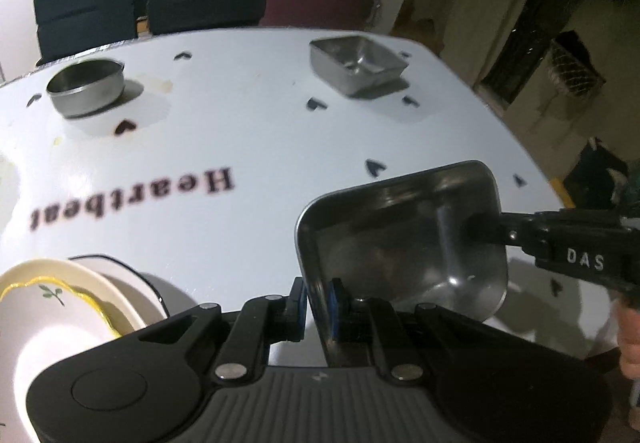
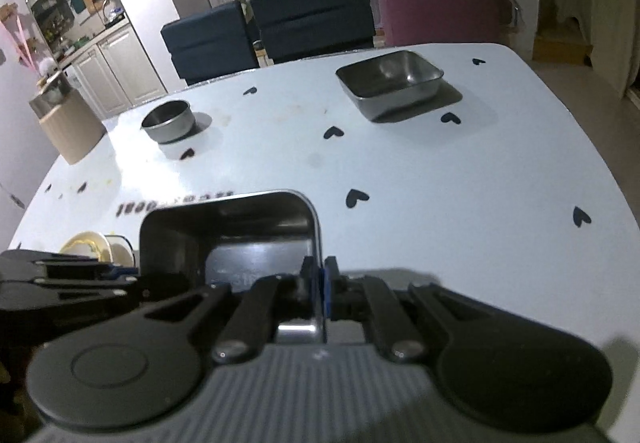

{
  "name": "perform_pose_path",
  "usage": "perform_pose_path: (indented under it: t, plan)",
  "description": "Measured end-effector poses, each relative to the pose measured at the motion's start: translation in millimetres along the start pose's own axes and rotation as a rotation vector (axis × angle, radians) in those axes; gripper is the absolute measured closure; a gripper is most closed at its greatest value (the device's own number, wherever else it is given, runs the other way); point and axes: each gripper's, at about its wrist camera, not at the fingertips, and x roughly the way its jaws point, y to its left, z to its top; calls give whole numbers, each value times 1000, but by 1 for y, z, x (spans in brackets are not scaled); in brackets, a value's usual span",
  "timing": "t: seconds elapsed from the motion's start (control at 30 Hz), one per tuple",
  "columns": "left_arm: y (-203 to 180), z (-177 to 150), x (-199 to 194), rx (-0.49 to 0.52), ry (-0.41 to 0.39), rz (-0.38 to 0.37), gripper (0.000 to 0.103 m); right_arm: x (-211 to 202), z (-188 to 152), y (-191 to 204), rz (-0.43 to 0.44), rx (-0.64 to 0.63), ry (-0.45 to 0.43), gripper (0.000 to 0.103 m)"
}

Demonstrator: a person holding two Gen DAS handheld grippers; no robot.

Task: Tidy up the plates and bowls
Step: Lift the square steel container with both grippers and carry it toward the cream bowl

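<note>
steel tray (image 1: pixel 400 243) empty — left fingers (image 1: pixel 298 299), right fingers (image 2: pixel 306 283) clamped on rim

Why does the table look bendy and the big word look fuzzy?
Left wrist view: the fisheye lens curves the table, and the word is smeared by blur. Right wrist view: the table edge bows too, and a lamp glares top left.

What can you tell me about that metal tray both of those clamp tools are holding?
The tray is rectangular, shiny metal, with rounded corners, a rolled rim and deep walls; it looks empty. It is tilted, lifted above the white table. The left gripper pinches one wall, the right gripper the opposite wall.
</note>
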Motion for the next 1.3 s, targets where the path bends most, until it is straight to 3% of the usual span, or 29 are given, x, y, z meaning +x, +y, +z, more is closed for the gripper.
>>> perform_pose_path:
  t: [0.2, 0.37, 1.3]
  plan:
    - [11, 3, 14, -32, 18, 26, 91, 20, -5, 11, -18, -49, 67, 98]
    - [7, 5, 20, 0, 15, 37, 91, 31, -11, 11, -36, -64, 107, 98]
    - [19, 10, 37, -25, 49, 44, 88, 54, -2, -1, -41, -3, 115, 98]
